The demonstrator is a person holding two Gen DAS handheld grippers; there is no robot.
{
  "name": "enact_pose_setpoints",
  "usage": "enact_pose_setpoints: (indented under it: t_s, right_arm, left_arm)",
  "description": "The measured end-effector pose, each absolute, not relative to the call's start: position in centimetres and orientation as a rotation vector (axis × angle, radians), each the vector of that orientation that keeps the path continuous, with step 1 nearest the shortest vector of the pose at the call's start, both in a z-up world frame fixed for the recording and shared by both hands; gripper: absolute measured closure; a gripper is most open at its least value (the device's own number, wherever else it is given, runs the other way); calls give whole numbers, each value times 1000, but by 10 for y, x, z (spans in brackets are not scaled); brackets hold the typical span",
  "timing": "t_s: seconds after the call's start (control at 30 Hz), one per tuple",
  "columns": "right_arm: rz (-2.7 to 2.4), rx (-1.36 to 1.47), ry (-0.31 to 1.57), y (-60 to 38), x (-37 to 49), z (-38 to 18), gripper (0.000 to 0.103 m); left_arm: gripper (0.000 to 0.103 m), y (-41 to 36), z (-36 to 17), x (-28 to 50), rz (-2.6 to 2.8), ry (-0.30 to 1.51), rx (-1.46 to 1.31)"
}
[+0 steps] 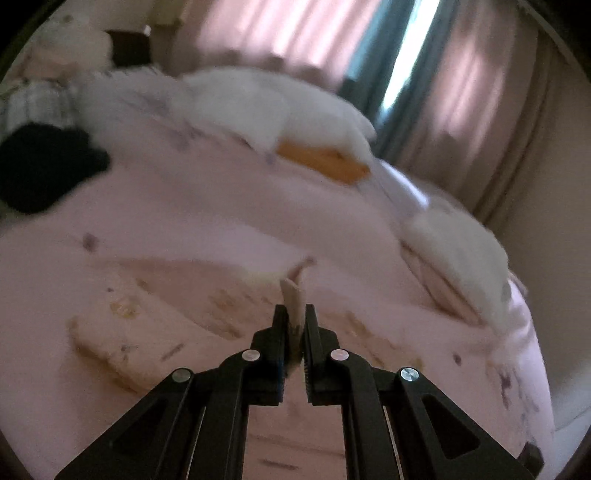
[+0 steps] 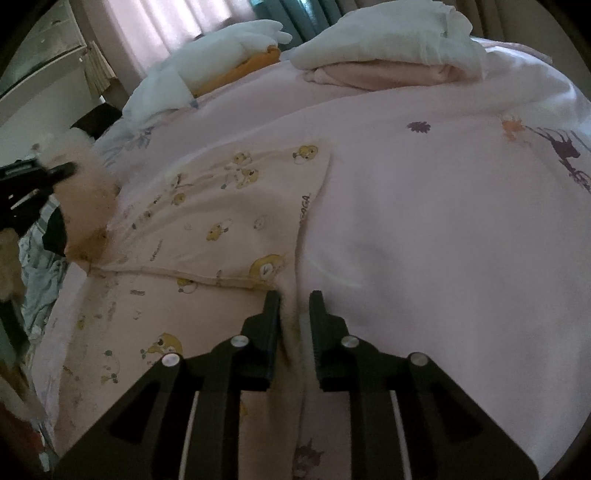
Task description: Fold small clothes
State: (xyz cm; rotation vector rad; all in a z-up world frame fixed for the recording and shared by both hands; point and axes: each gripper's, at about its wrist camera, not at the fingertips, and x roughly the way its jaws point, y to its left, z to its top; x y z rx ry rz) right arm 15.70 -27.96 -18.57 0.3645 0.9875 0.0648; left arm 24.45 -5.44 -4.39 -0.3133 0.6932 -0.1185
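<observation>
A small cream garment point(image 2: 229, 221) printed with yellow animals lies spread on the pink bed sheet point(image 2: 424, 221). My right gripper point(image 2: 294, 295) sits low at the garment's right edge, and a ridge of its cloth fills the narrow gap between the jaws. My left gripper point(image 1: 294, 314) is shut on a thin fold of the same cream cloth point(image 1: 291, 291), lifted above the sheet; this view is blurred. At the left edge of the right wrist view, a fuzzy pale sleeve point(image 2: 88, 184) reaches in over the garment's far end.
White folded piles point(image 2: 388, 33) and an orange item point(image 2: 240, 70) lie at the head of the bed. A black garment point(image 1: 44, 166) rests at the left. Curtains point(image 1: 472, 92) and a window stand behind. The bed edge point(image 1: 535, 350) drops off at the right.
</observation>
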Motion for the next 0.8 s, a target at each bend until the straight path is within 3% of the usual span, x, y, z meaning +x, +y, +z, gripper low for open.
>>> enact_pose_setpoints:
  t_s: [0.3,0.47,0.6,0.7,0.77,0.8]
  right_arm:
    - [86,556,981,-309,149,-187,87]
    - [-39,725,928,-340,137,-185,81]
    - [-73,998,856,-375,122,-199,81]
    - [-65,1022,844,-380,119,-200,81]
    - [-86,982,847,-375,121,-197,79]
    - [-92,966,850,-373,122,-195,78]
  left_arm:
    - [95,-162,-93,244,-237,839,-269]
    - [95,-193,-101,238,-299,878,-268]
    - [95,-210,-109,231,-348,909,-274]
    - [95,-218,-123,231,-390,979,-322]
    - [87,-225,-131,234,-483,1045,-335]
    - [76,-228,-134,236,-530,1084,-334]
